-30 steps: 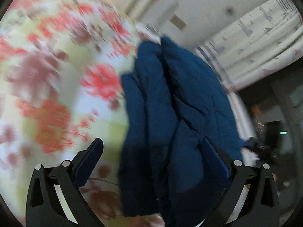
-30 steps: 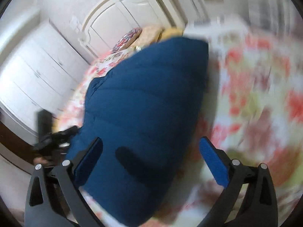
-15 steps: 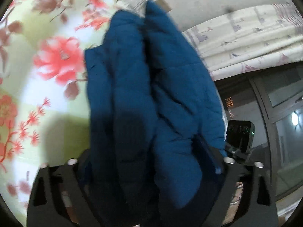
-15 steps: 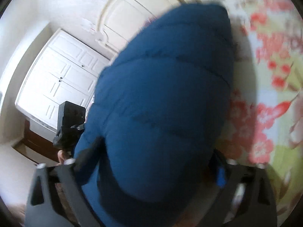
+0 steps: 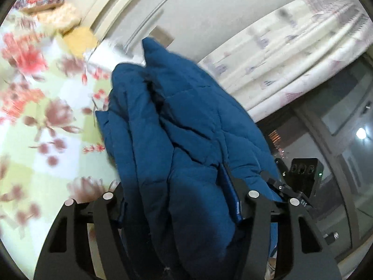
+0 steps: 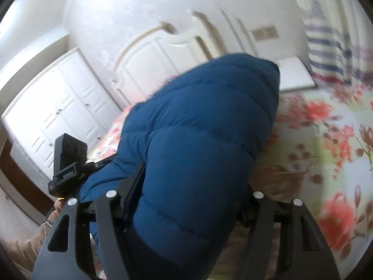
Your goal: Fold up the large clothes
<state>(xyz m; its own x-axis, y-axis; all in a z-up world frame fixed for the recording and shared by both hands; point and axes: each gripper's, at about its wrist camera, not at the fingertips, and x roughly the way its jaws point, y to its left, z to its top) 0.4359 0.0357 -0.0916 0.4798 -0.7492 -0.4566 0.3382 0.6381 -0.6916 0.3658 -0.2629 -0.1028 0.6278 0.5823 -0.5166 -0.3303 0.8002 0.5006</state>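
Note:
A dark blue quilted jacket (image 5: 177, 121) lies bunched in thick folds on a bed with a flowered sheet (image 5: 46, 140). My left gripper (image 5: 177, 200) is closing on the near end of the bundle; its right pad presses into the padding and its left pad is buried under the cloth. In the right wrist view the jacket (image 6: 205, 121) bulges up between the fingers of my right gripper (image 6: 188, 198), which is also closing, with both pads sunk into the fabric. The two grippers hold the same end, side by side.
A white headboard (image 6: 163, 53) and white wardrobe (image 6: 58, 107) stand behind the bed. Pillows (image 5: 58, 16) lie at its head, a white bedside top (image 6: 293, 74) beside it. A pale curtain (image 5: 291, 53) and dark window (image 5: 338, 140) are on the right. The flowered sheet (image 6: 326, 151) extends right.
Both grippers went from wide open to clamped around the jacket's near end. The bundle now fills the space between the fingers, and both views have swung towards the head of the bed.

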